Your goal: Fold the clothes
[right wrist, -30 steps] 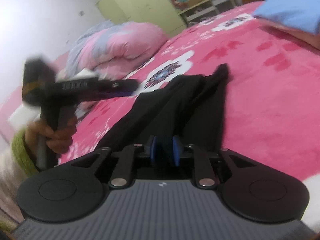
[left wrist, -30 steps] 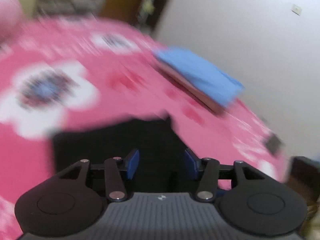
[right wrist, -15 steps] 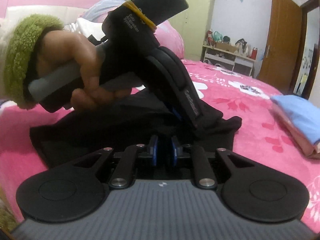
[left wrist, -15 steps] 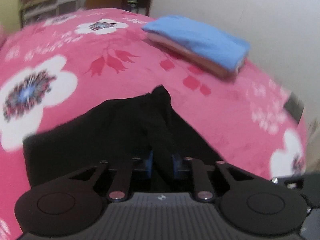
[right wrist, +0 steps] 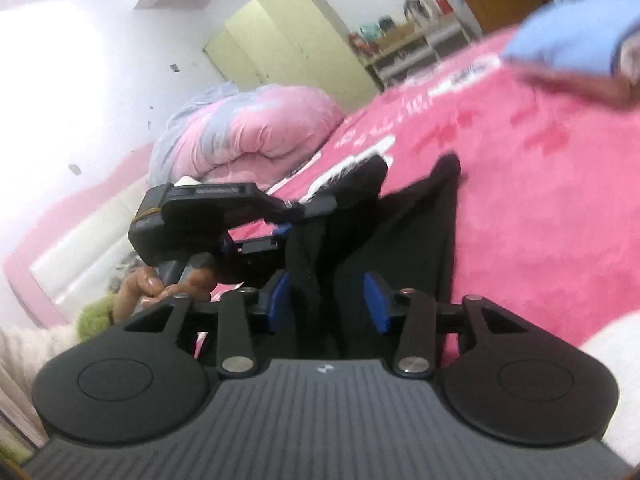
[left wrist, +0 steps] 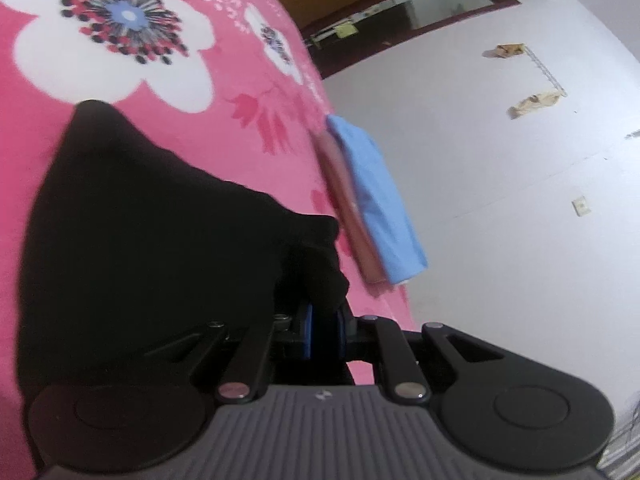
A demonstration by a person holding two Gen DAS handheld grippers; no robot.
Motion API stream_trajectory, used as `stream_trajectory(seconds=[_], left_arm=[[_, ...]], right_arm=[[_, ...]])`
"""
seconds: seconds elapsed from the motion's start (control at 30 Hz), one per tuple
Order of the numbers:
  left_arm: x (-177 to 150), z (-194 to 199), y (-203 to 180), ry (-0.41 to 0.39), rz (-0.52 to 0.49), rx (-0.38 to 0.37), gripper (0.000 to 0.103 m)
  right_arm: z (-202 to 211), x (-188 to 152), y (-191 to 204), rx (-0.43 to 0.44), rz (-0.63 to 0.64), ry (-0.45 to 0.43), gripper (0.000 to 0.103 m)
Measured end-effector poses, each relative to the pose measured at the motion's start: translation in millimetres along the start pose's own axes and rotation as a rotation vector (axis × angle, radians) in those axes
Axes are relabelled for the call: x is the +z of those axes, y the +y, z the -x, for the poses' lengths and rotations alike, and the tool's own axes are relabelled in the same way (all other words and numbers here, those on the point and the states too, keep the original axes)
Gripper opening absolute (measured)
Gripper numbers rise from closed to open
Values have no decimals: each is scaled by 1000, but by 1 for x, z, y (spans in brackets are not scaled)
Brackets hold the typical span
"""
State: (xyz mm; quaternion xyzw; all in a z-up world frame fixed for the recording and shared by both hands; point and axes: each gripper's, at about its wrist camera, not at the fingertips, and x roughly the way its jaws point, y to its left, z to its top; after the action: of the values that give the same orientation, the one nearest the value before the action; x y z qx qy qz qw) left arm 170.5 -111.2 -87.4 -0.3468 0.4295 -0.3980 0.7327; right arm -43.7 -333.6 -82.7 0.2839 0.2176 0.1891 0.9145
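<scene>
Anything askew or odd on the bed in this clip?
Nothing damaged or spilled. The black garment lies bunched and uneven on the pink bedspread, pinched by the left tool; the right tool is opening around a fold. The blue folded stack sits near the bed's edge.

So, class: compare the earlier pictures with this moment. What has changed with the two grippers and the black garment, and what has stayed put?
The left gripper, open a second ago, has shut on the black garment and rolled over. The right gripper, shut on it before, is opening; cloth still hangs between its pads. The blue folded stack stays on the pink bedspread.
</scene>
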Motion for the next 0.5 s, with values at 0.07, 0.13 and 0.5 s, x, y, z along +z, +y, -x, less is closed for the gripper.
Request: stream_trajectory(seconds=[0.07,0.13,0.5], left_arm=[[-2,-6,-4,13,-26,1,12],[-3,-14,-7,28,-52,16,22],[-2,5,-12,-107,-70,41,57]], right_arm=[[-7,-3,-3,3,-10,42,42],[-12,-13,7,-11,16,65,36],[22,-35,3,-135,-191,-36,7]])
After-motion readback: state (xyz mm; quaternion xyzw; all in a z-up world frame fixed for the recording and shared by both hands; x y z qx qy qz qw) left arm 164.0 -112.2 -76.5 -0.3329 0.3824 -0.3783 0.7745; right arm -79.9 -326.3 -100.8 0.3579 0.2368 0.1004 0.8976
